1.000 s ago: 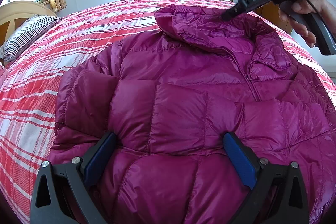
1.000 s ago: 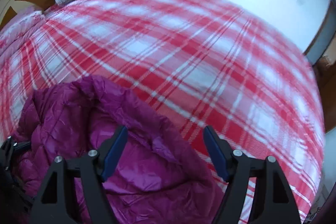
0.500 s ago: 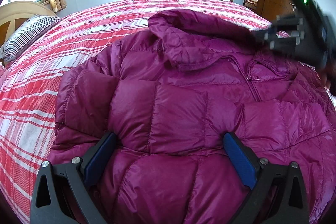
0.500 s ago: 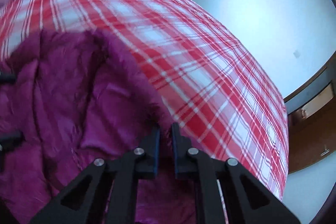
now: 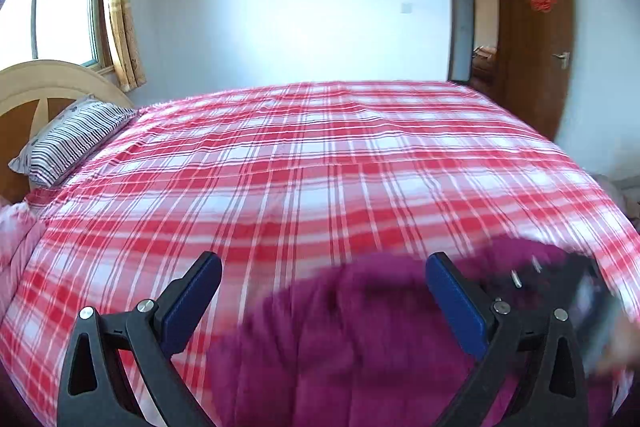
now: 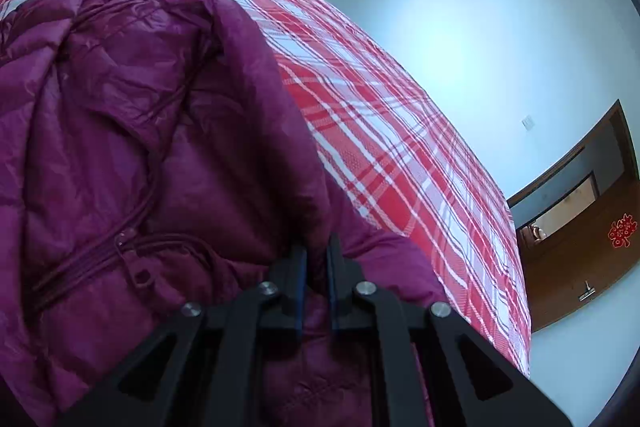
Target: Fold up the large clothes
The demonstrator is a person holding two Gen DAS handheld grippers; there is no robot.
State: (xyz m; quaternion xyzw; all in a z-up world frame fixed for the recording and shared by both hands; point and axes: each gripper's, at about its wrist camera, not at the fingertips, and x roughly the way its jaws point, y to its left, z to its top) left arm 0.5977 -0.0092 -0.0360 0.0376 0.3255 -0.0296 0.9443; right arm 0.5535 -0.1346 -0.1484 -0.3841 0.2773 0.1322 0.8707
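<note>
Lifted clear of the purple down jacket (image 5: pixel 360 339) since a second ago, the left gripper (image 5: pixel 324 303) is now hovering with fingers spread wide, the blurred jacket lying low between and beneath them. The right gripper (image 6: pixel 317 275) is pinching a jacket fold between its pressed-together fingers, over the plaid bed (image 5: pixel 320 155).

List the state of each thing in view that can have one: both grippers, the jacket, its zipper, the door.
Left gripper: jaws wide open, holding nothing.
Right gripper: jaws shut on a fold of the jacket.
Purple down jacket: bunched on the bed, pinched at its edge.
Zipper: looks closed where visible.
Bedspread: spread flat.
Pillow: leaning against the headboard.
Door: open.
</note>
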